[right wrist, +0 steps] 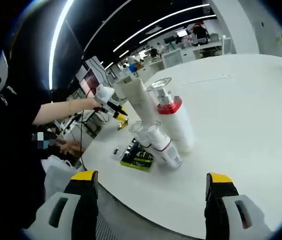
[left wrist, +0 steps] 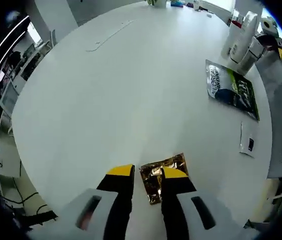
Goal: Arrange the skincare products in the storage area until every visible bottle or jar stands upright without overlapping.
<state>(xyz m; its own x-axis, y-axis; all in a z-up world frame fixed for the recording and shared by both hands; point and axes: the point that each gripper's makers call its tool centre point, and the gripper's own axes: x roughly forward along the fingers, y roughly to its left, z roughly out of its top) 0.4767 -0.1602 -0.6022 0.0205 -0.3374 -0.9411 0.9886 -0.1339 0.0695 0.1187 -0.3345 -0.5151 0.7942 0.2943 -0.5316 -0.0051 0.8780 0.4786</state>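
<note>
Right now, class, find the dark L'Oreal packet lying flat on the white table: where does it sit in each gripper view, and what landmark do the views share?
Left gripper view: the L'Oreal packet lies right of centre, below the white bottles.
Right gripper view: it lies at centre-left near the table edge, beside the small clear-capped bottles.
Shared landmark: the round white table.

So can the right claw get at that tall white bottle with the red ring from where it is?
Probably yes. The right claw is wide open and faces the tall white bottle, with bare table on that side. Two smaller bottles stand close beside it, so approach from the open side.
</note>
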